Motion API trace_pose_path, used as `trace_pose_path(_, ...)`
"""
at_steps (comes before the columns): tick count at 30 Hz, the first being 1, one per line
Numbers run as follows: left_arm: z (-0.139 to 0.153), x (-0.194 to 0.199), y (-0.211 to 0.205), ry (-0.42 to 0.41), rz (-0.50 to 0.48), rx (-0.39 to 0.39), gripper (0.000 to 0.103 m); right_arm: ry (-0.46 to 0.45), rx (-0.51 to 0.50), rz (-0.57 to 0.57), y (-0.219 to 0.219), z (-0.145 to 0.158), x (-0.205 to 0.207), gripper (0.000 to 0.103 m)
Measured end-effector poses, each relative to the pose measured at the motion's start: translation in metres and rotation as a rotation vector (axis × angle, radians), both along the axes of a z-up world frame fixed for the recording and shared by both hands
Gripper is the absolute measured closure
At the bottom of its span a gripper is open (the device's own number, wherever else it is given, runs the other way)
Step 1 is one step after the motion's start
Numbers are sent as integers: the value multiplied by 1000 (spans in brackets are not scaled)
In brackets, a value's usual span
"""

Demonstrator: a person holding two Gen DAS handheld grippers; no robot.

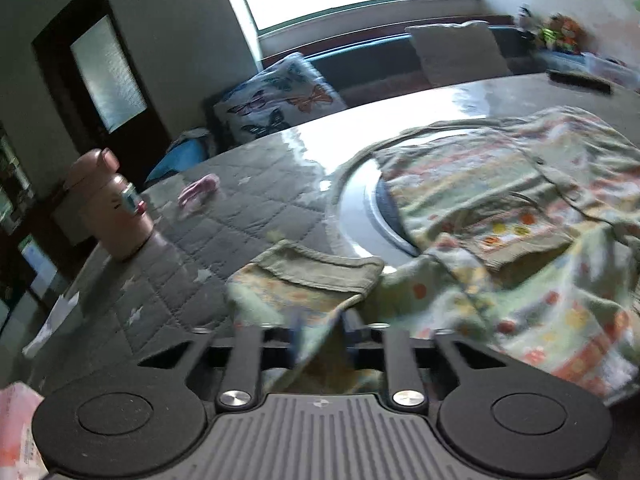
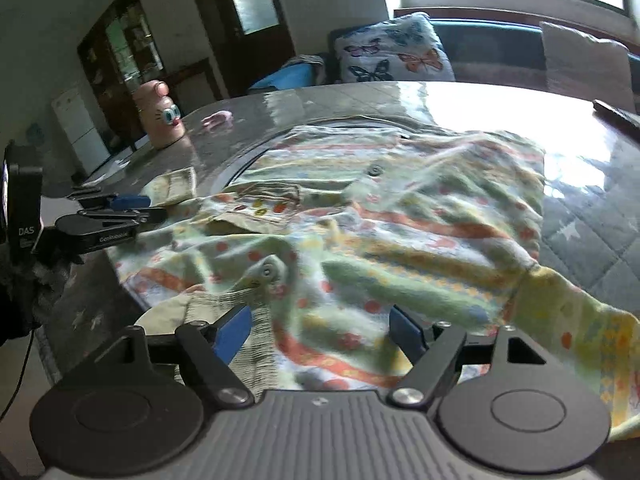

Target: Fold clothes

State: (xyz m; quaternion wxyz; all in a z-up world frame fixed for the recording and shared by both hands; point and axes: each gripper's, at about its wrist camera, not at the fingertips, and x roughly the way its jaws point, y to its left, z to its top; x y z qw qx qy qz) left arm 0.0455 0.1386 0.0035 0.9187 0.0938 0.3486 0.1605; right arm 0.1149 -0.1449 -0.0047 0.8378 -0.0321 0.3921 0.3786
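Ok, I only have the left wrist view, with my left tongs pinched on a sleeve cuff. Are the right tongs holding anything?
Observer: No. The right tongs are open and hold nothing, at the shirt's near edge.
Operator: What's closest to them?
Observer: A ribbed beige band with a snap button just beyond it, by one blue finger.
Operator: And the other sleeve?
Observer: The other sleeve lies spread out to the right, not folded in.

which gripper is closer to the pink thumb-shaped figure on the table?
Left. The left gripper, shut on the garment's sleeve, sits on the figure's side of the table. The right gripper, open over the garment, is farther across.
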Motion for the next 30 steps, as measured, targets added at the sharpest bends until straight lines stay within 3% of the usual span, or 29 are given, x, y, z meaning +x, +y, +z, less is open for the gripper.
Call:
trace_pose_path(9, 23, -31, 72, -159, 364, -144, 100, -7, -8, -40, -7, -1, 5, 20)
trace_pose_path(12, 20, -43, 98, -161, 460, -242, 95, -7, -10, -37, -7, -1, 5, 20)
trace_pose_path(15, 13, -50, 108, -136, 524, -244, 91, -9, -12, -31, -7, -1, 4, 19)
trace_pose_path(18, 12, -55, 110, -120, 544, -224, 81, -10, -10, -35, -9, -1, 4, 19)
trace_pose_path(21, 12, -58, 109, -113, 546, -202, 80, -14, -11, -45, -13, 1, 5, 19)
trace_pose_path(30, 15, -31, 80, -70, 378, -197, 77, -18, -37, -47, -19, 1, 6, 19)
